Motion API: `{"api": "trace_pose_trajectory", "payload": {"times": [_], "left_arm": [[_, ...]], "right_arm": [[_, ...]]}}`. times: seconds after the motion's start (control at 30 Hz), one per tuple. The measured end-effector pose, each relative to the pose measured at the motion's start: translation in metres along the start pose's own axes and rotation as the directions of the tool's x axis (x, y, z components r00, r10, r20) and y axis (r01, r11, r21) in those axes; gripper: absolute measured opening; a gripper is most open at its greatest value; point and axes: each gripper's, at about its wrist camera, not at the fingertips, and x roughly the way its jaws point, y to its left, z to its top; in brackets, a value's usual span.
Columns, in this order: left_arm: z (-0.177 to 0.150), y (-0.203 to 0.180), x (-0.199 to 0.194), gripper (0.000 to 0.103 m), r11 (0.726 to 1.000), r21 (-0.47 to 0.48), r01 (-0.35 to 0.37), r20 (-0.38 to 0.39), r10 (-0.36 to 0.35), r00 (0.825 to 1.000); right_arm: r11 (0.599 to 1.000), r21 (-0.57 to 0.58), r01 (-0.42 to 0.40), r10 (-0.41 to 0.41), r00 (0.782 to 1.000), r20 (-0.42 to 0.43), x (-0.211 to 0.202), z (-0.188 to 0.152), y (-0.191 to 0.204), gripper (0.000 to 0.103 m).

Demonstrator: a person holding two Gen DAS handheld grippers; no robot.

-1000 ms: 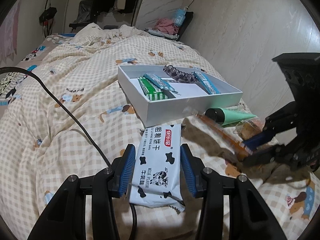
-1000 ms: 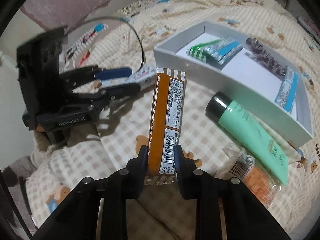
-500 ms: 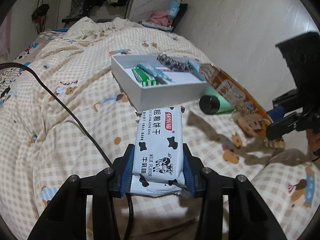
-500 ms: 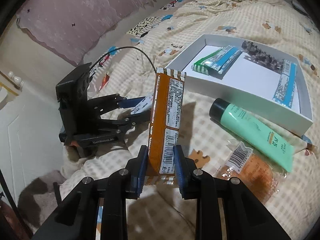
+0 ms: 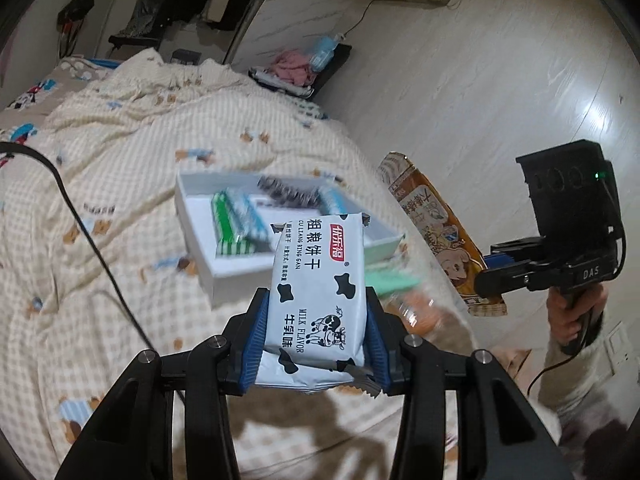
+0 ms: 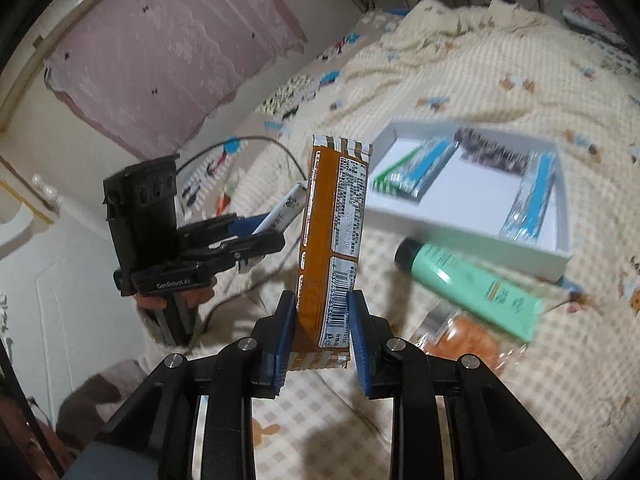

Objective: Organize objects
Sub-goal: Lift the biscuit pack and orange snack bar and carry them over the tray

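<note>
left tool (image 5: 316, 340) clamped on milk biscuit pack (image 5: 318, 280), right tool (image 6: 322, 332) clamped on orange snack pack (image 6: 332, 240)

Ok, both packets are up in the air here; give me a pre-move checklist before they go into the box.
1. Left hand-held gripper clamps the milk biscuit packet: ok.
2. Right hand-held gripper clamps the orange snack packet: ok.
3. Both packets off the bedspread: ok.
4. Free floor in the white box: ok, centre bare.
5. Green tube outside the box: ok.
6. Packets fit side by side: cannot tell.
</note>
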Motion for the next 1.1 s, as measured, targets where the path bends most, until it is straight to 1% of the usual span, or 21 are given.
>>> {"api": "trace_pose_trajectory", "payload": {"times": [0.07,0.13,0.2,0.3,0.33,0.43,0.47,0.53,0.57,0.6,0.67,0.7,0.73,0.8,0.87,0.9,0.93,1.0,1.1], "left_arm": [[0.016,-0.005,-0.006,0.048,1.0,-0.003,-0.007,0.018,0.007,1.0],[0.029,-0.005,-0.013,0.048,0.999,-0.033,-0.004,0.04,0.005,0.999],[0.046,-0.003,-0.021,0.048,0.997,-0.083,-0.006,0.073,0.012,0.997],[0.068,-0.003,-0.026,0.048,0.995,-0.097,-0.02,0.102,0.03,0.994],[0.073,-0.002,-0.027,0.048,0.994,-0.104,-0.015,0.105,0.026,0.994],[0.094,-0.005,-0.024,0.048,0.99,-0.144,0.005,0.116,0.012,0.993],[0.099,-0.006,-0.022,0.048,0.989,-0.149,0.004,0.12,0.014,0.993],[0.109,-0.013,-0.017,0.048,0.99,-0.137,-0.027,0.136,0.045,0.99],[0.113,-0.017,-0.015,0.048,0.99,-0.127,-0.058,0.151,0.077,0.986],[0.115,-0.02,-0.011,0.048,0.987,-0.119,-0.106,0.171,0.126,0.977],[0.113,-0.023,0.001,0.048,0.98,-0.101,-0.171,0.197,0.188,0.962],[0.109,-0.025,0.011,0.048,0.977,-0.077,-0.199,0.203,0.211,0.956],[0.106,-0.025,0.02,0.048,0.975,-0.059,-0.213,0.2,0.22,0.955],[0.099,-0.024,0.044,0.048,0.973,-0.021,-0.229,0.171,0.229,0.958],[0.094,-0.02,0.068,0.048,0.971,-0.002,-0.238,0.127,0.237,0.963],[0.09,-0.017,0.076,0.048,0.969,-0.003,-0.246,0.116,0.244,0.963],[0.087,-0.014,0.085,0.048,0.967,-0.005,-0.253,0.104,0.252,0.962],[0.079,-0.007,0.102,0.048,0.965,0.006,-0.261,0.07,0.26,0.963],[0.07,-0.001,0.122,0.048,0.96,0.02,-0.281,0.044,0.28,0.959]], "right_arm": [[1.0,0.005,0.001,-0.002,0.999,0.038,-0.014,0.012,0.003,0.028],[1.0,0.009,0.01,-0.011,0.998,0.061,-0.021,0.021,0.002,0.028],[0.999,0.013,0.045,-0.046,0.994,0.095,-0.031,0.032,0.002,0.028],[0.997,0.035,0.074,-0.078,0.987,0.139,-0.044,0.045,-0.001,0.028],[0.997,0.047,0.069,-0.075,0.985,0.153,-0.05,0.048,-0.004,0.028],[0.995,0.1,0.006,-0.027,0.978,0.206,-0.058,0.06,-0.014,0.028],[0.993,0.115,-0.004,-0.022,0.973,0.228,-0.061,0.064,-0.017,0.028],[0.99,0.14,-0.014,-0.023,0.965,0.263,-0.064,0.069,-0.024,0.028],[0.988,0.153,0.002,-0.045,0.958,0.283,-0.066,0.072,-0.027,0.028],[0.987,0.159,0.037,-0.084,0.951,0.299,-0.067,0.073,-0.028,0.028],[0.979,0.17,0.112,-0.164,0.93,0.33,-0.065,0.075,-0.031,0.028],[0.975,0.177,0.134,-0.189,0.922,0.339,-0.063,0.076,-0.034,0.028],[0.971,0.188,0.145,-0.204,0.915,0.348,-0.06,0.076,-0.039,0.028],[0.96,0.235,0.154,-0.234,0.902,0.364,-0.049,0.076,-0.053,0.028],[0.933,0.293,0.211,-0.308,0.889,0.34,-0.035,0.076,-0.068,0.028],[0.92,0.308,0.24,-0.339,0.884,0.322,-0.027,0.076,-0.074,0.028],[0.911,0.316,0.264,-0.36,0.883,0.3,-0.017,0.075,-0.081,0.028],[0.906,0.325,0.272,-0.365,0.89,0.272,-0.004,0.072,-0.09,0.028],[0.901,0.334,0.278,-0.364,0.902,0.232,0.017,0.067,-0.103,0.028]]}}
